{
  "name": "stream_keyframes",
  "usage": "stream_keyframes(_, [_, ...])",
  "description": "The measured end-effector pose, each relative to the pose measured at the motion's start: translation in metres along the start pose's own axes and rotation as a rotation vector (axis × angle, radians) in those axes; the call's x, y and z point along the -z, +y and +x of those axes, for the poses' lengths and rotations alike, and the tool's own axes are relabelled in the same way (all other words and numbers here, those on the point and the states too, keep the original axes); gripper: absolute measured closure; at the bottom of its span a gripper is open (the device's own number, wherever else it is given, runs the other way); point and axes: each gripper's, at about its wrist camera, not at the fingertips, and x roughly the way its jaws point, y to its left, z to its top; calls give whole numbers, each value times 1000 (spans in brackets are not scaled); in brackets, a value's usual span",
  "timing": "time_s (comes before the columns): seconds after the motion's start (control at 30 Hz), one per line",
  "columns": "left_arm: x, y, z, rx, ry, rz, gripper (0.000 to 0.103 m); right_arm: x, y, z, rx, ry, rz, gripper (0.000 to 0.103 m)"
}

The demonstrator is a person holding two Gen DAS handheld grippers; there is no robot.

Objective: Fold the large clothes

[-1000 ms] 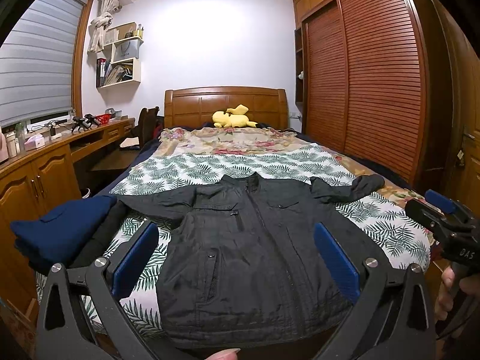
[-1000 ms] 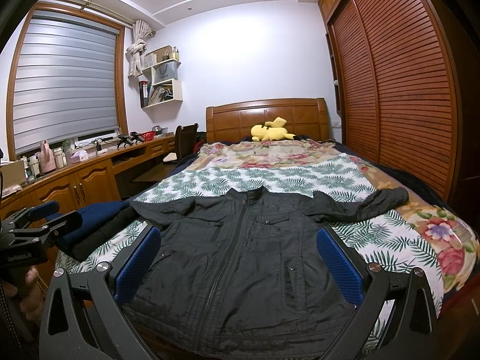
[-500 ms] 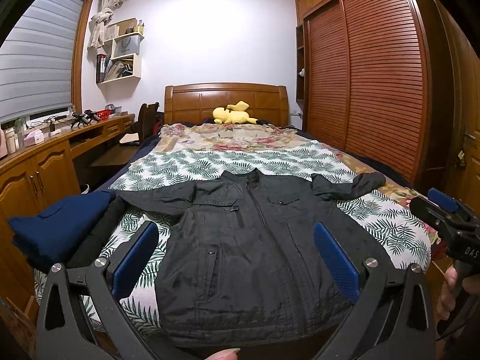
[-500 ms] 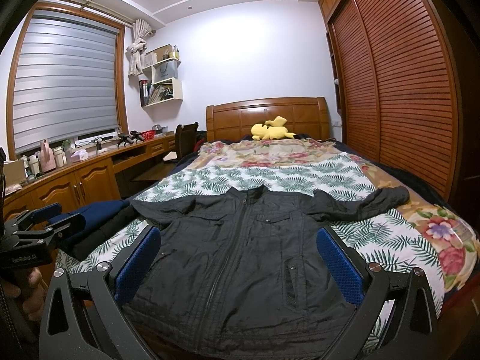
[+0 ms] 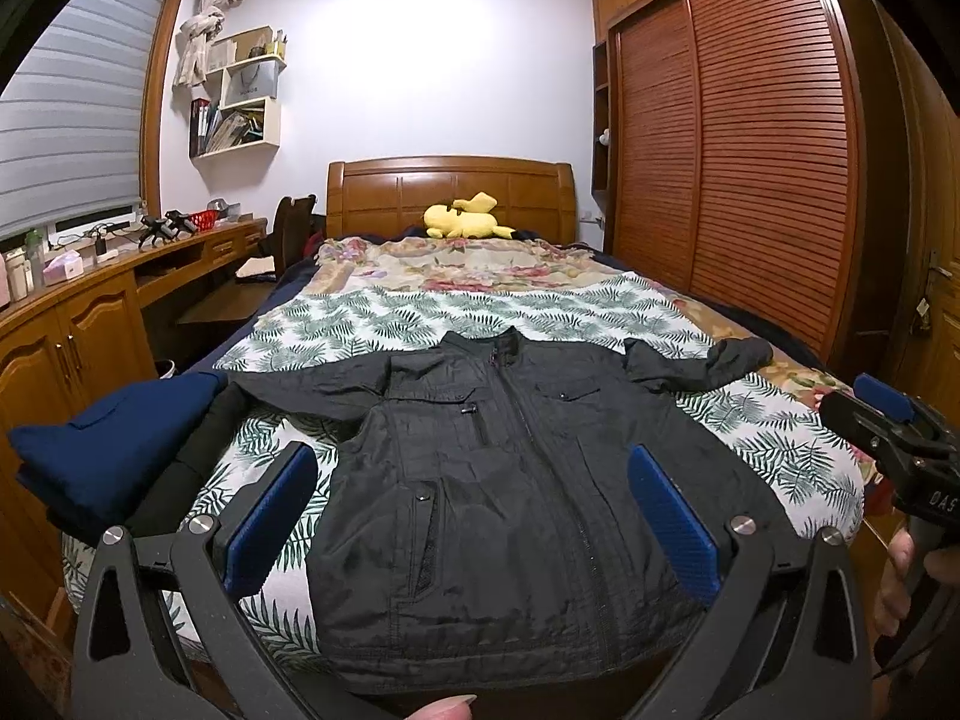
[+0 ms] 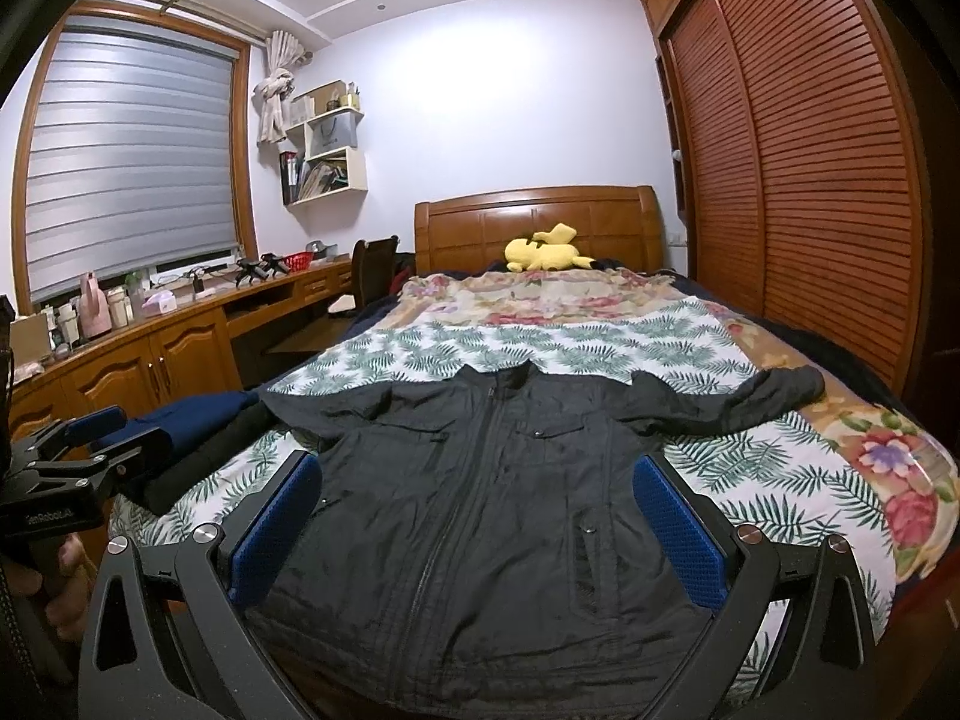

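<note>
A black zip-up jacket [image 5: 510, 480] [image 6: 480, 510] lies face up and spread flat at the foot of the bed, collar pointing to the headboard. Its right sleeve [image 6: 750, 399] stretches out sideways; its left sleeve [image 5: 210, 438] runs off the bed's left edge. My left gripper [image 5: 471, 510] hovers open above the jacket's hem with nothing between its blue pads. My right gripper [image 6: 477, 516] is likewise open over the lower jacket, empty. In the left wrist view the right gripper [image 5: 900, 426] shows at the right edge, held by a hand.
Folded navy clothes [image 5: 114, 444] sit at the bed's left corner. The leaf-print bedspread [image 5: 480, 312] covers the bed, with a yellow plush toy [image 5: 465, 219] by the headboard. A wooden desk [image 6: 168, 324] runs along the left; a louvred wardrobe [image 5: 750, 150] lines the right.
Both cameras have tilted slightly, so the jacket sits a little lower and nearer in view. Both grippers stay open and the jacket has not moved.
</note>
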Motion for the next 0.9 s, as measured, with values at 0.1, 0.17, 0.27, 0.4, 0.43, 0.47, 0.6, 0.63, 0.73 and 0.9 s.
stream_keyframes(0.1, [5,6,16,-3,26,1,0,1,1,12,-12,17,-16,0])
stream_keyframes(0.17, [9,10,24,-9,43,2,0,0,0,22,-20,32,-19,0])
stream_keyframes(0.27, [15,18,41,-22,76,3,0,-1,-2,41,-40,47,-18,0])
stream_keyframes(0.4, [21,34,65,-25,109,-11,0,-5,-6,70,-59,59,-37,0])
stream_keyframes(0.43, [24,41,74,-29,118,-17,0,-6,-6,79,-67,63,-45,0])
stream_keyframes(0.47, [24,44,78,-31,124,-21,0,-7,-6,88,-72,69,-49,0])
stream_keyframes(0.6, [27,59,101,-36,164,-33,0,-9,-6,119,-103,90,-59,0])
stream_keyframes(0.63, [27,63,106,-42,166,-37,0,-9,-7,124,-111,97,-63,0])
stream_keyframes(0.73, [27,78,119,-35,178,-67,0,-10,-3,143,-140,119,-84,0])
stream_keyframes(0.9, [28,97,137,-42,206,-87,8,-13,2,175,-198,138,-122,0])
